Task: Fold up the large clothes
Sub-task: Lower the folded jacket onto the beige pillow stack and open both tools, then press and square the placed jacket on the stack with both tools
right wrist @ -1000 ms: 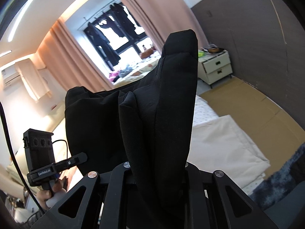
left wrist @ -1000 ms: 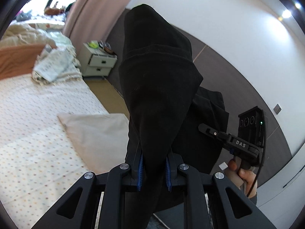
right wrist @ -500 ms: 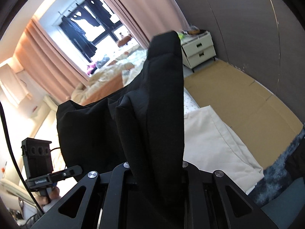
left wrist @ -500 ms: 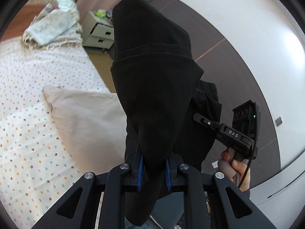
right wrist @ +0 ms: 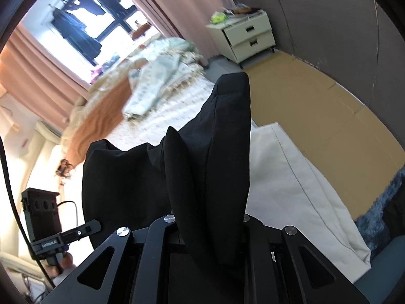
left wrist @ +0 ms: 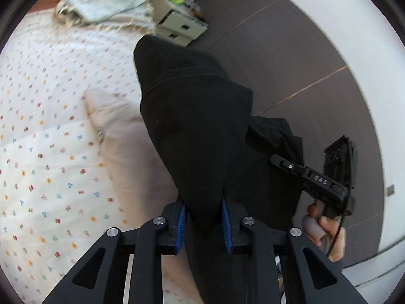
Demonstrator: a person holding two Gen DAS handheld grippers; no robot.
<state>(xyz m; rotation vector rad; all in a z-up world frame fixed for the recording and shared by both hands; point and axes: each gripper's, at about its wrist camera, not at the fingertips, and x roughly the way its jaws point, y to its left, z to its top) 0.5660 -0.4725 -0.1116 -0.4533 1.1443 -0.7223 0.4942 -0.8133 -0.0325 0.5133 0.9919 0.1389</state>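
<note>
Left wrist | grippers: 2 | black garment (left wrist: 202, 131): 1 | pillow (left wrist: 126, 136): 1

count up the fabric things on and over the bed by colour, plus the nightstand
black garment, held between both grippers: 1
beige pillow: 1
pale patterned folded blankets: 1 pile
orange-brown cover: 1
white floral bedsheet: 1
cream nightstand: 1
total: 6
</note>
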